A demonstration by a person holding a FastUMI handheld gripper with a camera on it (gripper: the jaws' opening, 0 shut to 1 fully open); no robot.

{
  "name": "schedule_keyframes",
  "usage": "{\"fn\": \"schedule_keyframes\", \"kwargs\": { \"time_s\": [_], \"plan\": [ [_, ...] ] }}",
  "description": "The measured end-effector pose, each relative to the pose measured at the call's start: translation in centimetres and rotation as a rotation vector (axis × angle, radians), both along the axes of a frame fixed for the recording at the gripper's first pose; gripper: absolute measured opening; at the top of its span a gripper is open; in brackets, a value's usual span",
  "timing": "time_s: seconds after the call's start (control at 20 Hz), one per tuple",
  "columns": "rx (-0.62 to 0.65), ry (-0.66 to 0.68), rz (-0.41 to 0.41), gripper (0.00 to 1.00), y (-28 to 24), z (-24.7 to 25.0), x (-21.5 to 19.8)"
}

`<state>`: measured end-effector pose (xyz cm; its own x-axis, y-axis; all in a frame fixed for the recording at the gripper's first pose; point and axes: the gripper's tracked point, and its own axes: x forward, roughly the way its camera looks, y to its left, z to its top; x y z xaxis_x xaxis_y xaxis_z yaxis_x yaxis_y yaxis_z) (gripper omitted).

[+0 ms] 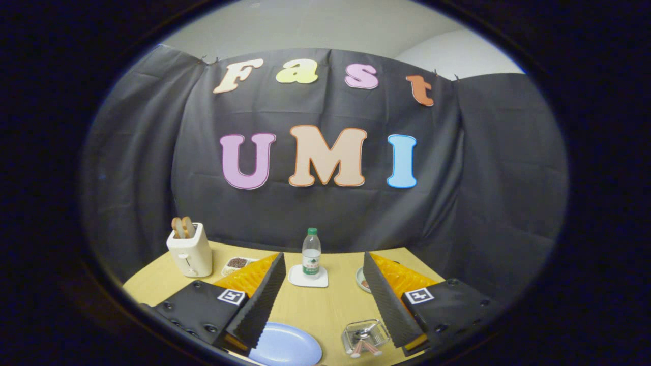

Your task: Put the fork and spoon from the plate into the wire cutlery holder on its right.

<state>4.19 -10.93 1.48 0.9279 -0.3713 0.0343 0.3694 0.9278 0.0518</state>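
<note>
A pale blue plate (pixel 287 351) lies on the wooden table (pixel 315 305) low between my fingers, partly under the left one, and its visible face is bare. Just to its right stands the wire cutlery holder (pixel 364 333), beside the right finger. Two copper-toned utensil handles (pixel 364 348) poke out of the holder. I cannot tell which is the fork and which the spoon. My gripper (pixel 323 259) hovers above the table, open wide, with nothing between its fingers.
A water bottle (pixel 311 252) stands on a white coaster (pixel 307 278) beyond the fingers. A white toaster (pixel 190 250) with toast sits far left, beside a small dish of brown bits (pixel 237 263). Another dish (pixel 361 278) peeks from behind the right finger.
</note>
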Motion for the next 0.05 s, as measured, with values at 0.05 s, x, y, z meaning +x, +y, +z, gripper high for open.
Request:
{"fn": "schedule_keyframes", "kwargs": {
  "time_s": [0.05],
  "plan": [
    [-0.001,-0.007,0.002,0.97,0.20,0.03,-0.11]
  ]
}}
